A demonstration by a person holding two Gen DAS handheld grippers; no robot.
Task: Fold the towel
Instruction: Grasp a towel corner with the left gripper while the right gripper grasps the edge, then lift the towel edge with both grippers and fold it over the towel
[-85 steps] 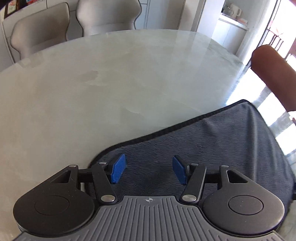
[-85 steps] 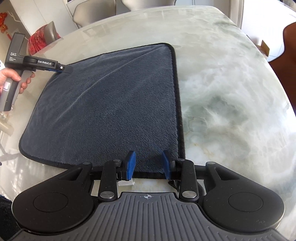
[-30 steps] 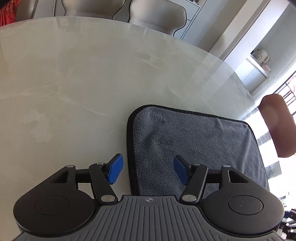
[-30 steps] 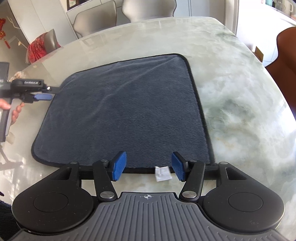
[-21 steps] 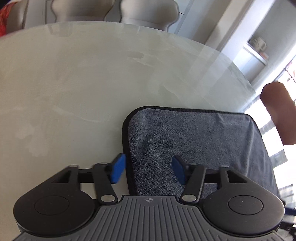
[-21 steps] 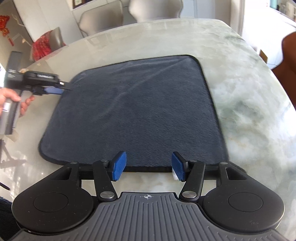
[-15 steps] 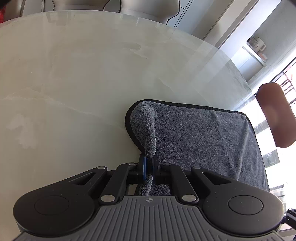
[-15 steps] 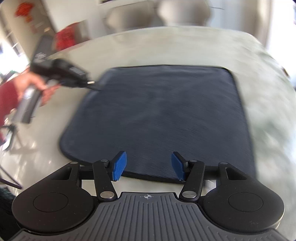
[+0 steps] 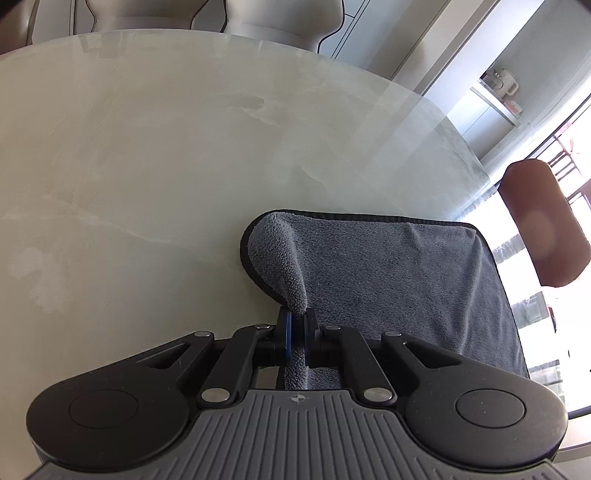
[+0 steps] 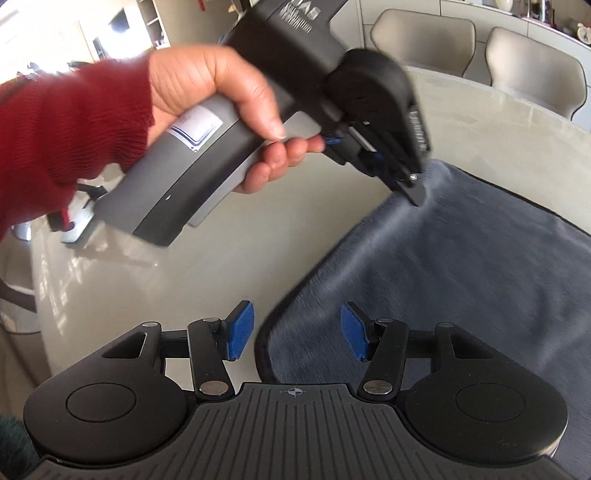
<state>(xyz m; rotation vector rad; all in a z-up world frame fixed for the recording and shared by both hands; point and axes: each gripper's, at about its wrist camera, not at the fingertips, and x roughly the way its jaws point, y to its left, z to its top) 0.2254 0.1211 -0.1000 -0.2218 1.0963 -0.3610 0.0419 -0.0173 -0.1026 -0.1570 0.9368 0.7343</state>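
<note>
A dark grey towel (image 9: pixel 388 273) with a black hem lies flat on the pale marble table (image 9: pixel 147 155). My left gripper (image 9: pixel 297 330) is shut on the towel's edge near a corner, and the cloth bunches up into a ridge between the blue pads. In the right wrist view the towel (image 10: pixel 461 266) spreads to the right. My right gripper (image 10: pixel 297 330) is open, its blue pads on either side of another towel corner, just above it. The left gripper (image 10: pixel 413 184), held by a hand in a red sleeve, pinches the towel further back.
Grey chairs (image 9: pixel 280 18) stand at the table's far side, and they also show in the right wrist view (image 10: pixel 535 62). A brown chair back (image 9: pixel 543 221) stands by the bright window at the right. The table edge curves close to the towel there.
My left gripper has closed on the towel's edge and holds it. My right gripper has swung left along the near edge to the towel's other corner, still open.
</note>
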